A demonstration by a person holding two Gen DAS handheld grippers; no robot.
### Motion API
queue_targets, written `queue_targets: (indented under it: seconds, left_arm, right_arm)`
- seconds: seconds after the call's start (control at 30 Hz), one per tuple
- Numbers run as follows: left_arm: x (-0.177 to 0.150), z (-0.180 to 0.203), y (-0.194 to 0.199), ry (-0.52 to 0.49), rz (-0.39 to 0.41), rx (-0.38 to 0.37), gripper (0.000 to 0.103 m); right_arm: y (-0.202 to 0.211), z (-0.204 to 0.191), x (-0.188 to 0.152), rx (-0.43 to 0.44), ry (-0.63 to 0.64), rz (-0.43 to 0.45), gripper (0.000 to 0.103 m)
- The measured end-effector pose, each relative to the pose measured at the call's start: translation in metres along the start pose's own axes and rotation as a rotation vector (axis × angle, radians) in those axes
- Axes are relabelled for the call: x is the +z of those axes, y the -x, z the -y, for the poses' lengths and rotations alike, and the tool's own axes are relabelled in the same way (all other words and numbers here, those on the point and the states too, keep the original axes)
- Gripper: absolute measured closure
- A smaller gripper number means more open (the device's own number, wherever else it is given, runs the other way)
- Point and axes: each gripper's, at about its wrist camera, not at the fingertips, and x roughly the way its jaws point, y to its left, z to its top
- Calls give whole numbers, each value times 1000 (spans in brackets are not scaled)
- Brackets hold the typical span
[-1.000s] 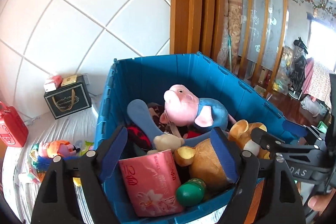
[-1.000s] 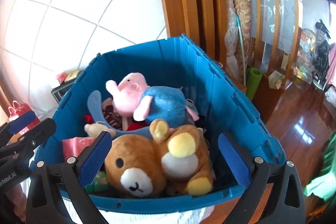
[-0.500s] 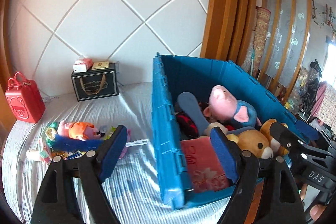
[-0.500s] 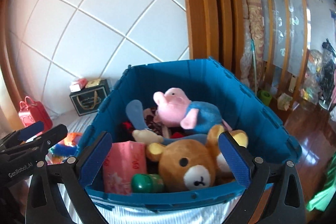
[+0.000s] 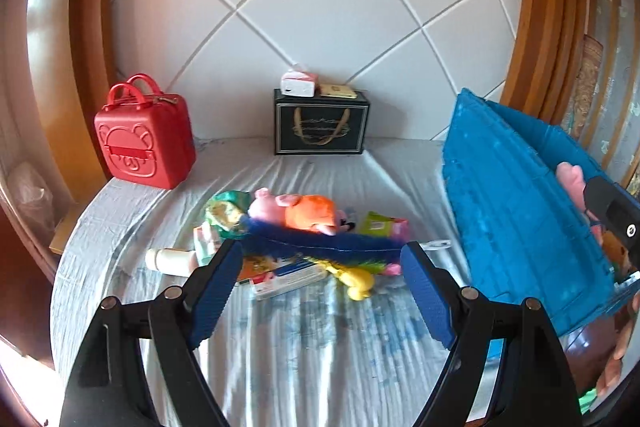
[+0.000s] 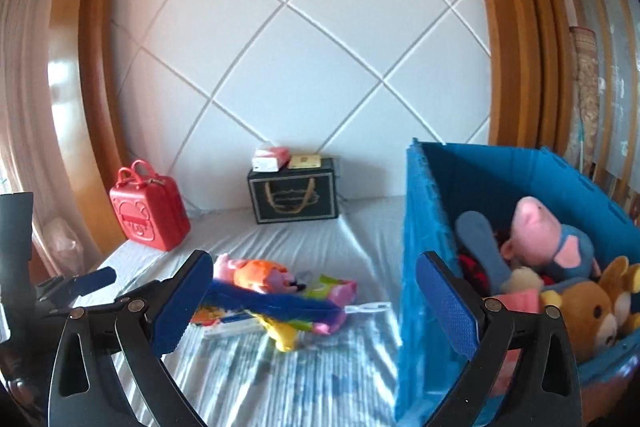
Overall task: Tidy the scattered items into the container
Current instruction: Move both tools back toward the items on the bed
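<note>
Left wrist view: the left gripper [image 5: 322, 291] and right gripper [image 6: 314, 305] are both released and empty. A scattered toy pile topped by a pink-and-orange plush pig [image 5: 298, 209] lies mid-bed, beside the blue plastic crate [image 5: 516, 211]. Several overlapping items could be snagged together and dropped.

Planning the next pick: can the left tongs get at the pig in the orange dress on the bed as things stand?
Probably yes. The left tongs are open and empty, facing the orange-dressed pig. It lies on top of the pile, with only the blue fuzzy strip lying in front.
</note>
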Motion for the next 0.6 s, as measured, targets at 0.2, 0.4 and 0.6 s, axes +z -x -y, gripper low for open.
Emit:
queue_targets:
  seconds: [0.2, 0.4, 0.6]
  left_arm:
    - [-22, -70, -35, 71, -95, 58, 22]
    - [-35, -124, -59, 224, -113, 104, 22]
    - [-48, -166, -92, 242, -235, 207, 22]
  right_arm:
    - [-47, -45, -26, 20, 0, -50, 1]
    - [-107, -63, -56, 141, 29, -148, 1]
    - [-166, -76, -88, 159, -19, -297, 1]
